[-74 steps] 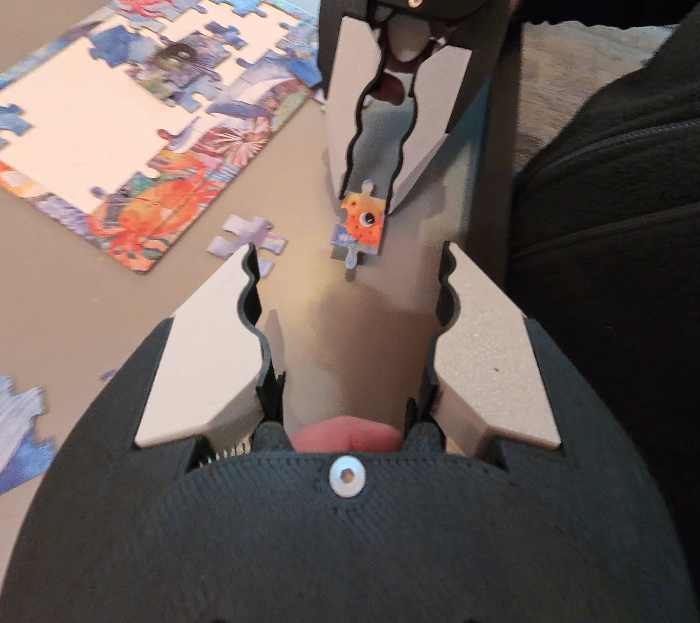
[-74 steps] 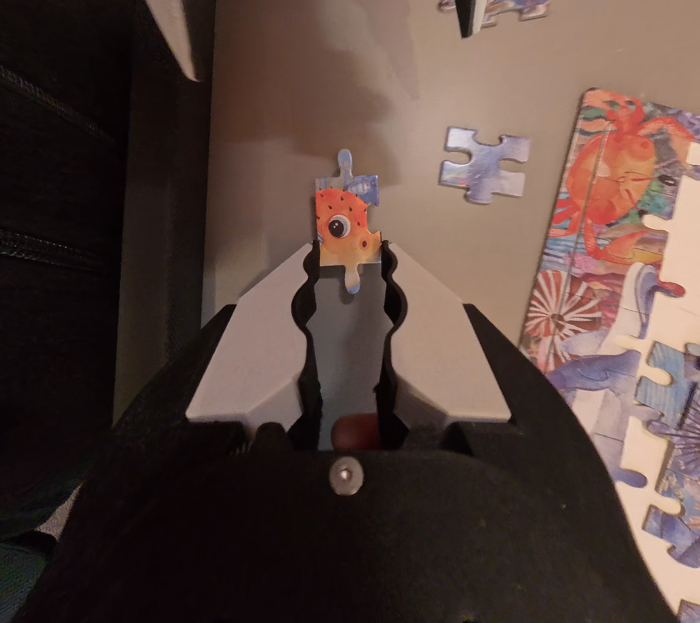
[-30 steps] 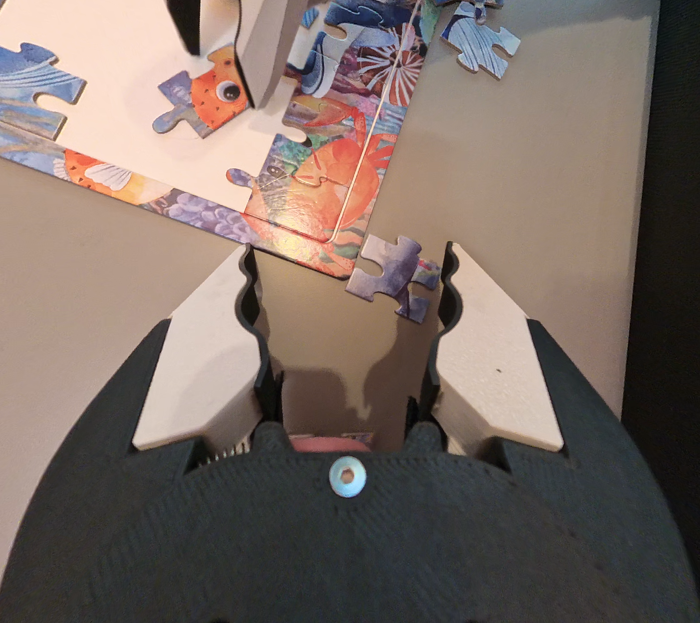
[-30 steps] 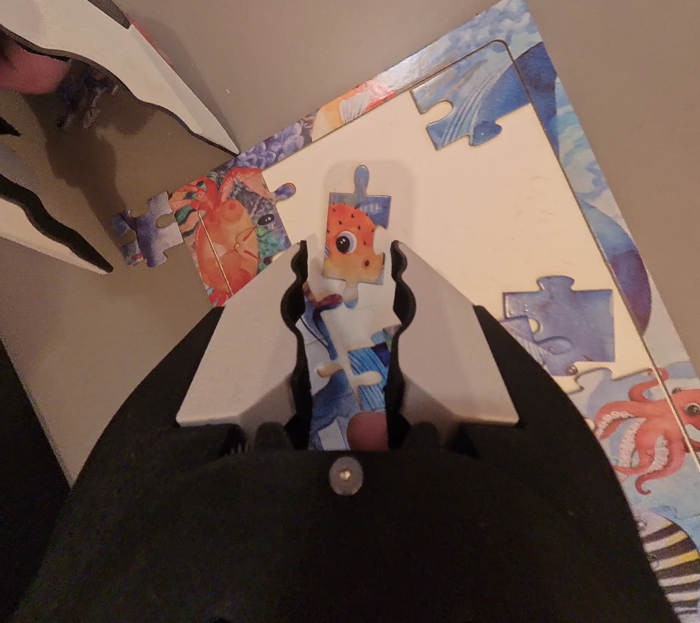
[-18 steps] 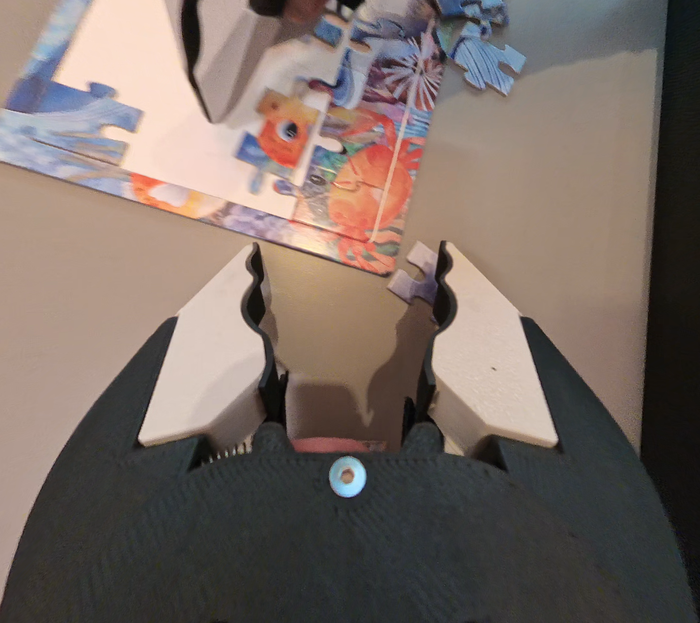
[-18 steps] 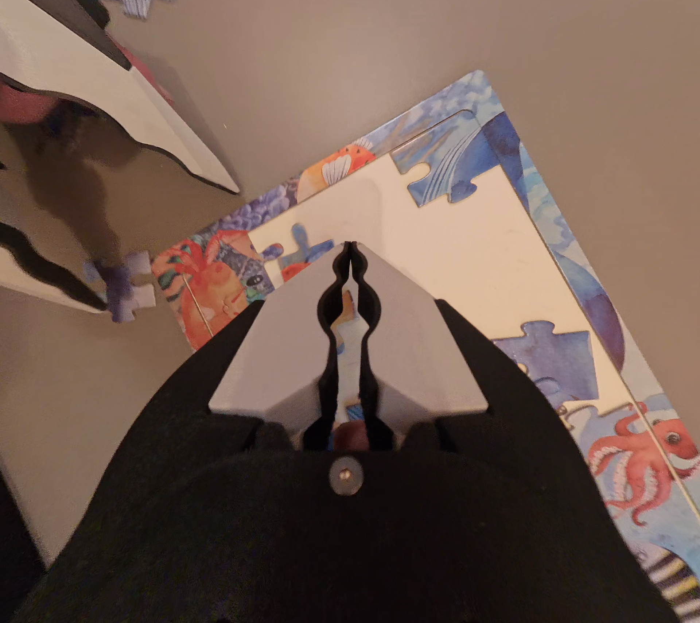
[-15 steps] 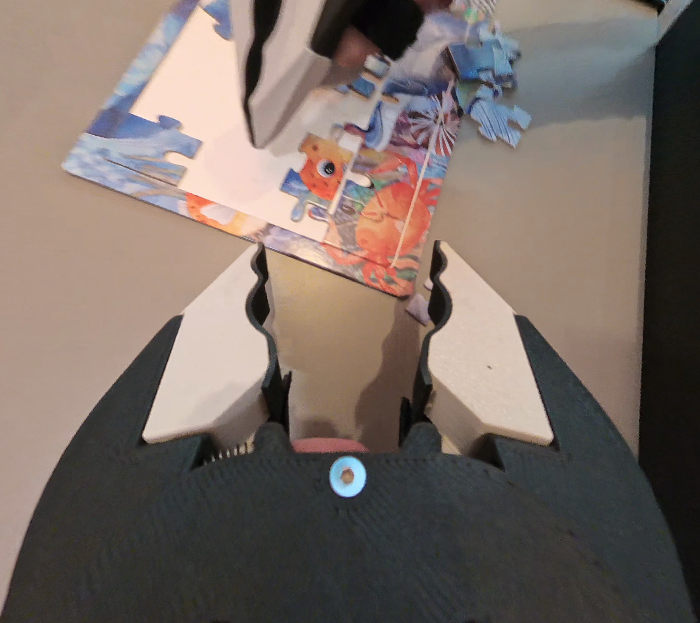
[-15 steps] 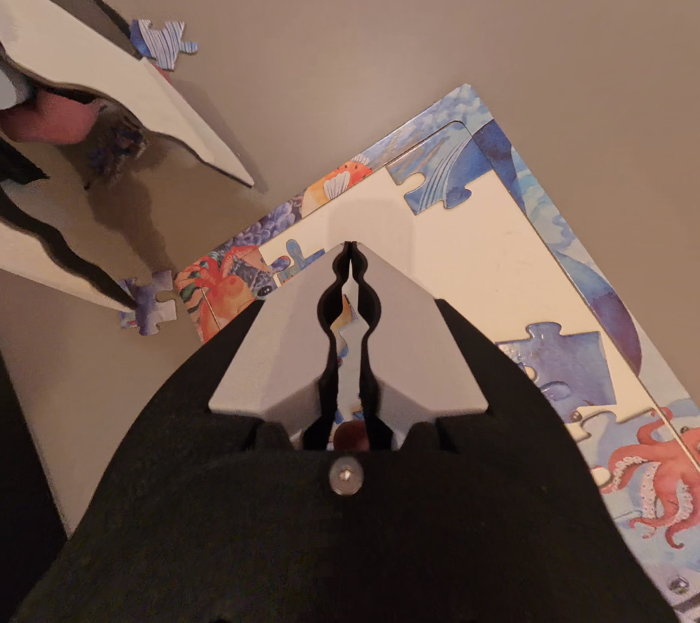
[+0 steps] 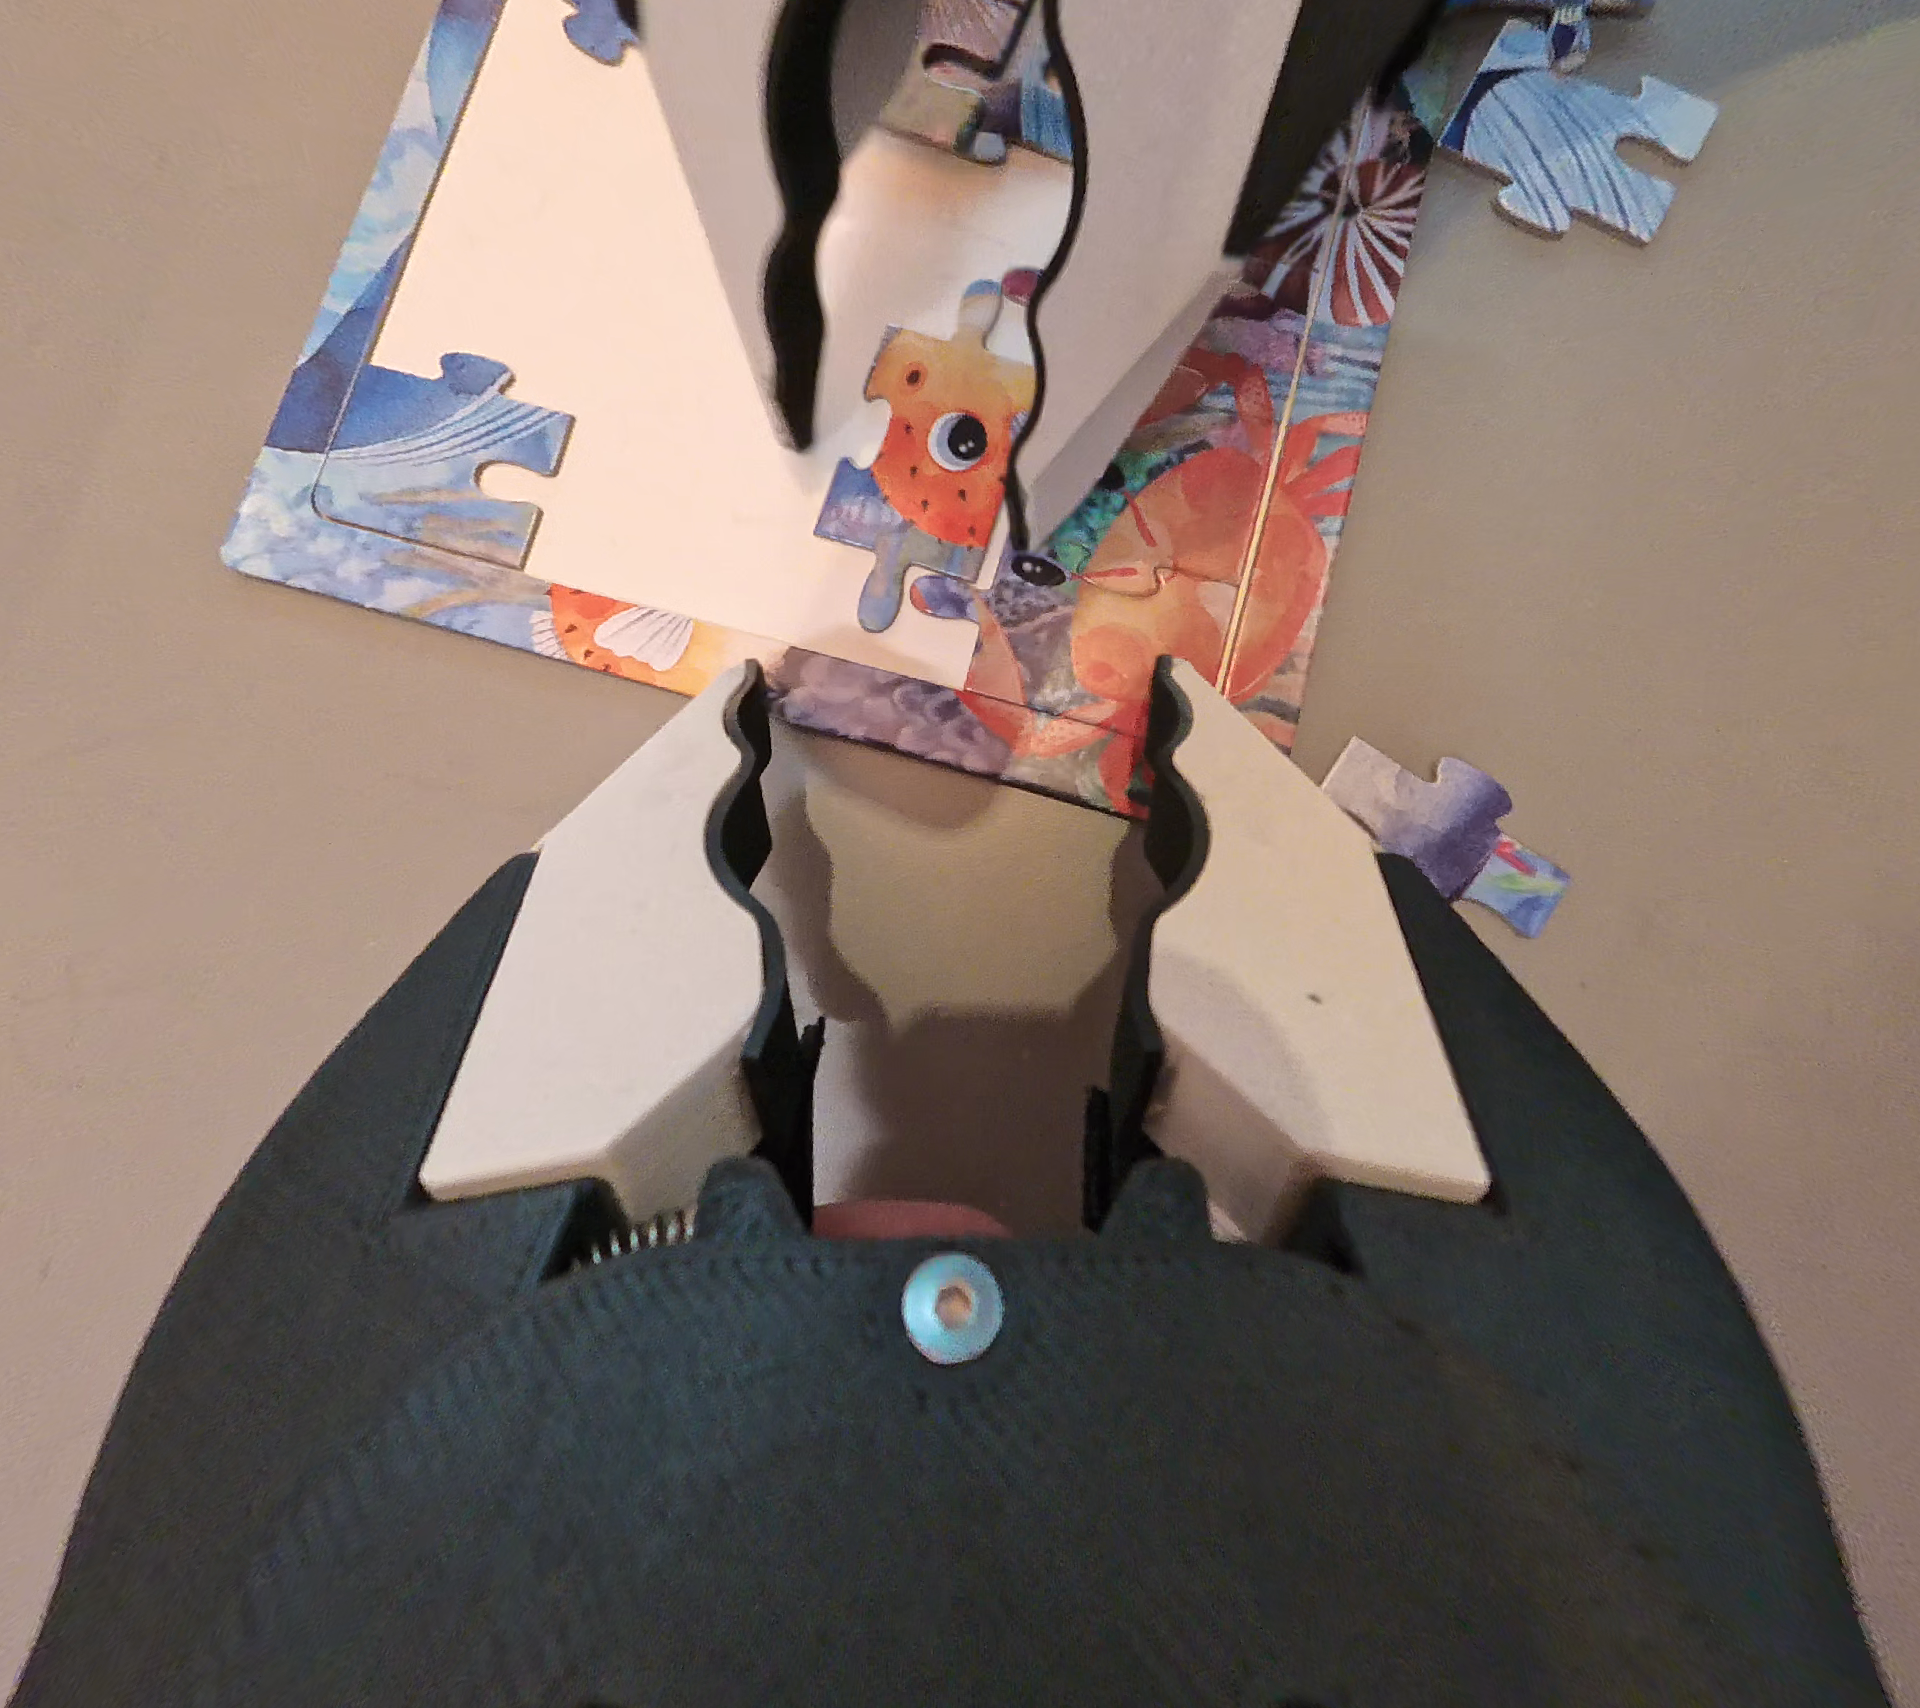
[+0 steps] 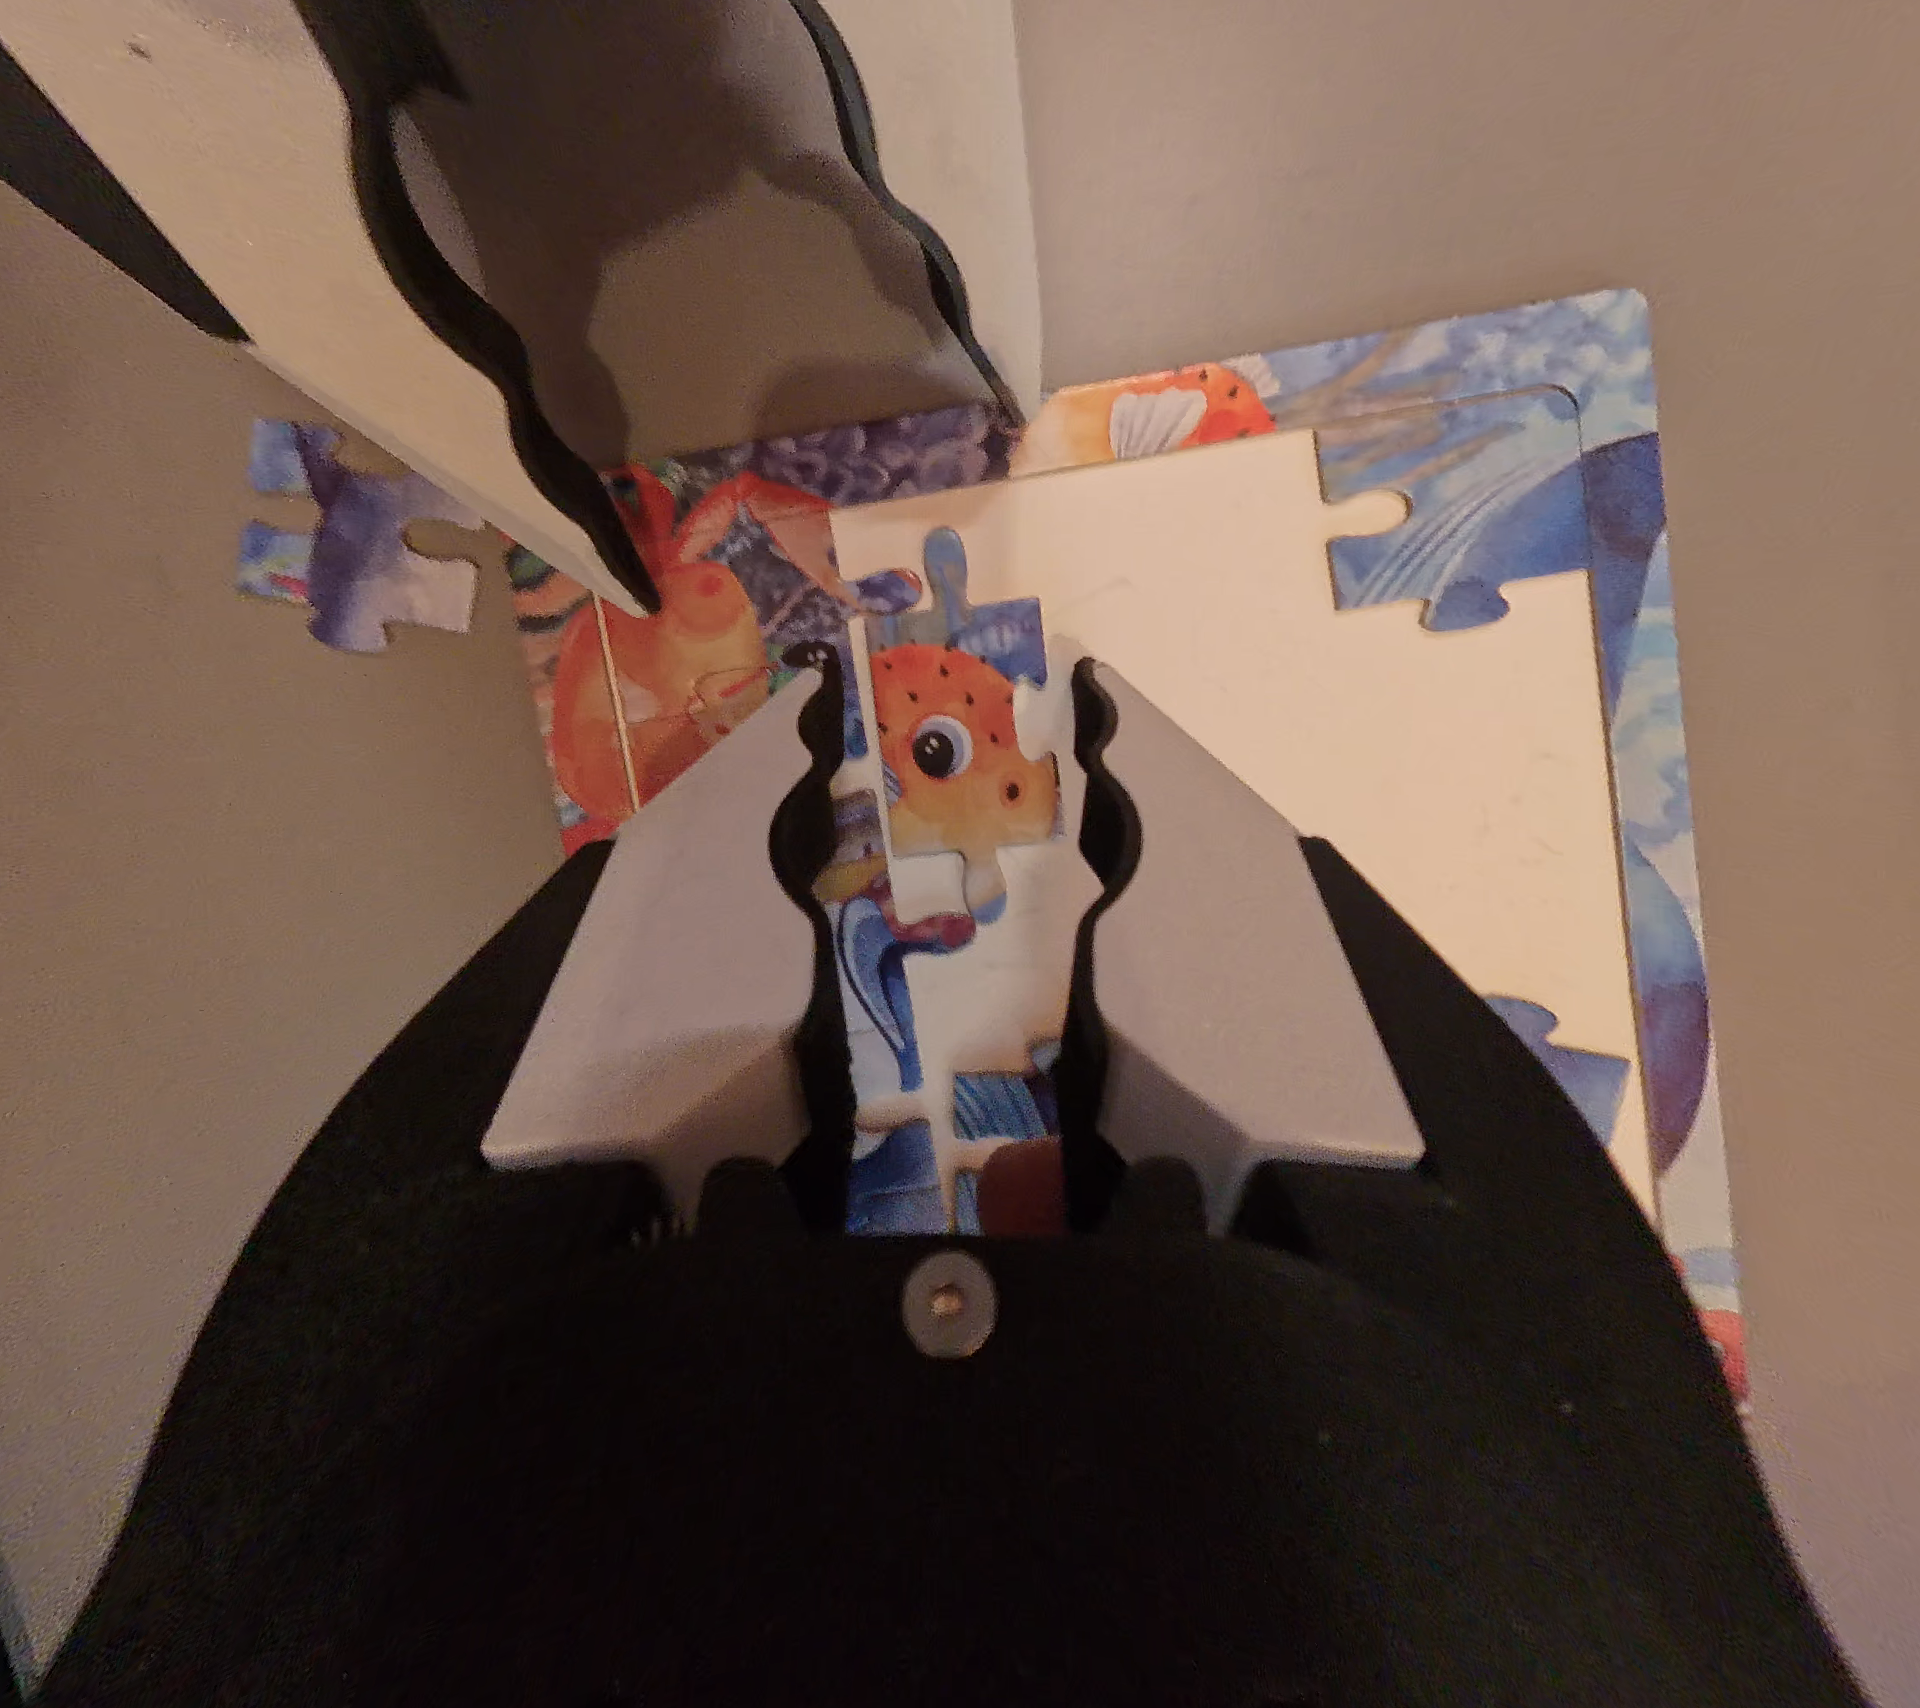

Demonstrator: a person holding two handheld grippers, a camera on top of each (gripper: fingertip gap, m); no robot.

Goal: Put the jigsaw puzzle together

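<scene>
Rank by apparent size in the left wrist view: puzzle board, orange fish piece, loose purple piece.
1. puzzle board
2. orange fish piece
3. loose purple piece

The two pieces look nearly alike; the purple one lies nearer the camera, so their order is unsure.

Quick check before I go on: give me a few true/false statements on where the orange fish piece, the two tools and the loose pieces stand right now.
1. The orange fish piece lies on the puzzle tray beside the crab section. True.
2. The right tool is clamped shut on the fish piece. False: its jaws are apart, the piece lying between them.
3. The left tool is open and empty. True.
4. No loose pieces remain outside the tray. False: a purple piece lies on the table beside the tray's corner.
</scene>
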